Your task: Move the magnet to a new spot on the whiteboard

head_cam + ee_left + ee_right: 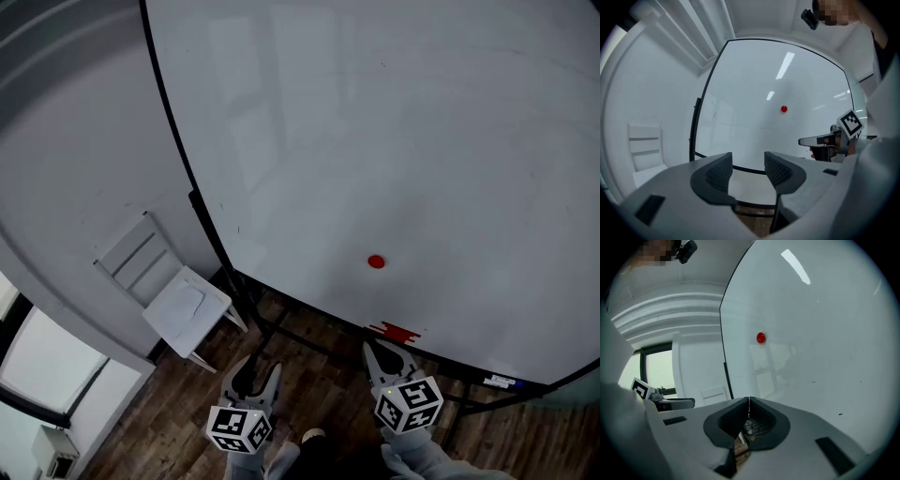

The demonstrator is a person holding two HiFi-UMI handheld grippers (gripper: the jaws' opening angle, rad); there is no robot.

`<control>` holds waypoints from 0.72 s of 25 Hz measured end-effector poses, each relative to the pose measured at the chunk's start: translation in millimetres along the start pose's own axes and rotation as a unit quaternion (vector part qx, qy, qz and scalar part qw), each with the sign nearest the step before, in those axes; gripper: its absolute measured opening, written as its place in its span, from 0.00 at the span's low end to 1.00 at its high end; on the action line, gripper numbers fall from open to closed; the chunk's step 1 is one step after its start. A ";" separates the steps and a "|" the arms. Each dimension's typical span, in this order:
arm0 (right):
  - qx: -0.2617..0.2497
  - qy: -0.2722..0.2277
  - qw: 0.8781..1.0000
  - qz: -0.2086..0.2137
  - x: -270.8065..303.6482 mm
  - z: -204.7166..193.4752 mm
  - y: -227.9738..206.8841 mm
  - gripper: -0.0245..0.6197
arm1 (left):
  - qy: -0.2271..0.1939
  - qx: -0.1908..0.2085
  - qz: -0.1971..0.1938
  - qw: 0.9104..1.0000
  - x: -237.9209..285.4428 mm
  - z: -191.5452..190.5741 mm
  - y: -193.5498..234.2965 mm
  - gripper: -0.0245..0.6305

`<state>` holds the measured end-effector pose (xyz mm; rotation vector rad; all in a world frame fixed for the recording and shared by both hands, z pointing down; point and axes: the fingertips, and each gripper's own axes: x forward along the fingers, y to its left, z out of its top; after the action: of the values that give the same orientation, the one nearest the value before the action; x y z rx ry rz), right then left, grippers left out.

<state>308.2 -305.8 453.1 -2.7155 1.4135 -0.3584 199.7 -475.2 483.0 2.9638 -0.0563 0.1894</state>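
nearest to the person, both grippers are hanging low over the wooden floor (309, 380), side by side and pointing toward the board. the left gripper (255, 373) is holding its fingers (719, 172) well apart, and nothing is lying between them; only the board's lower edge and a strip of floor are showing through the gap. the right gripper (386, 354) is pressing its fingers (761, 420) together tip to tip, and they are gripping nothing. neither gripper is touching the board.

out to the left of the left gripper, a white chair (173, 291) is standing on the floor against the pale wall (84, 169), near the board's black frame.

just past the right gripper, a red thing (396, 331) is lying on the ledge along the board's lower edge; what it is cannot be told. further right on the same ledge, a small blue and white thing (502, 381) is lying, too small to name.

beyond these, the whiteboard (403, 131) is filling most of the head view, its white face reflecting ceiling lights. the round red magnet (376, 262) is sticking to that face, low on the board, above the red thing on the ledge and well apart from both grippers. in the left gripper view the magnet (783, 108) is showing above and to the right of the open fingers; in the right gripper view the magnet (761, 337) is showing well above the closed fingertips.
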 end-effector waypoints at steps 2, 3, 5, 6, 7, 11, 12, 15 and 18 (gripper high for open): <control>0.003 -0.003 1.000 -0.026 -3.3 -0.7 -4.2 0.08 | 0.011 0.003 -0.029 1.000 14.2 -2.1 0.2 0.35; 0.003 -0.004 0.999 -0.039 -6.2 -0.8 -7.1 0.08 | 0.017 0.004 -0.044 0.999 21.9 -2.9 -1.3 0.35; 0.006 -0.005 0.998 -0.066 -12.8 -1.2 -16.3 0.08 | 0.022 0.007 -0.072 0.997 36.3 -2.5 -7.8 0.35; 0.009 -0.006 0.997 -0.080 -16.3 -1.8 -22.1 0.08 | 0.023 0.008 -0.085 0.996 42.7 -1.7 -12.3 0.35; 0.012 -0.007 0.996 -0.094 -19.9 -2.5 -27.7 0.08 | 0.024 0.010 -0.098 0.995 48.9 -1.2 -16.9 0.36; 0.020 -0.011 0.990 -0.138 -35.9 -5.5 -45.2 0.08 | 0.035 0.017 -0.142 0.989 70.0 -5.1 -33.6 0.35; 0.022 -0.012 0.989 -0.148 -41.0 -6.6 -49.2 0.08 | 0.038 0.018 -0.151 0.988 74.2 -6.4 -38.3 0.35; 0.029 -0.014 0.984 -0.178 -58.1 -11.2 -58.2 0.08 | 0.043 0.021 -0.180 0.983 82.8 -10.3 -53.5 0.35; 0.034 -0.018 0.979 -0.201 -75.1 -14.9 -62.9 0.08 | 0.048 0.028 -0.204 0.977 87.8 -13.3 -67.6 0.36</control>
<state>313.6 -207.5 464.3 -2.9202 0.8167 -0.3658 288.3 -408.7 496.0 2.9338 0.5719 0.2783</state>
